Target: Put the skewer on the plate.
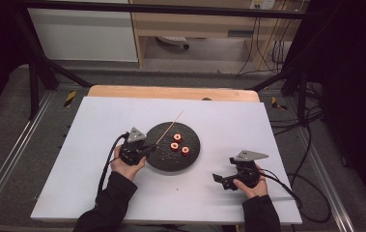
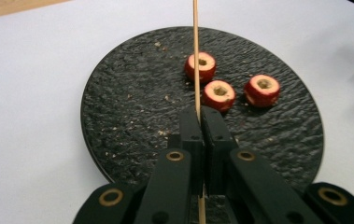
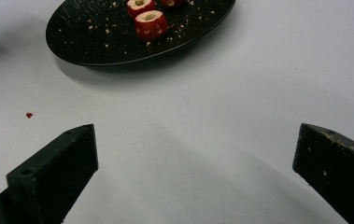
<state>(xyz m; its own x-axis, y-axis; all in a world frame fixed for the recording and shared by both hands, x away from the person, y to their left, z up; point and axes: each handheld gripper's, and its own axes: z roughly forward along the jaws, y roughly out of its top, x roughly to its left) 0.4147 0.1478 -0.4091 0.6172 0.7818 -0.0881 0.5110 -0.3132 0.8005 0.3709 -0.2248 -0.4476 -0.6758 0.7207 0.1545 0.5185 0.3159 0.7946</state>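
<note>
A round black plate [image 1: 167, 159] [image 2: 128, 107] [image 3: 95, 42] lies mid-table on the white sheet. On it sit three red cored fruit rings [image 1: 175, 145] [image 2: 219, 94] [image 3: 150, 24]. My left gripper [image 1: 147, 149] [image 2: 201, 114] hovers over the plate's left edge, shut on a thin wooden skewer [image 1: 170, 127] [image 2: 195, 56]. The skewer points away past the nearest rings, toward the table's far side. My right gripper [image 1: 219, 180] [image 3: 193, 154] stands open low over the bare sheet, right of the plate, nothing between its jaws.
The white sheet [image 1: 98, 164] covers a wooden table [image 1: 171, 92]. Crumbs dot the plate, and a small red scrap [image 3: 29, 115] lies on the sheet. Cables [image 1: 306, 188] trail off the table's right side, beyond a metal frame.
</note>
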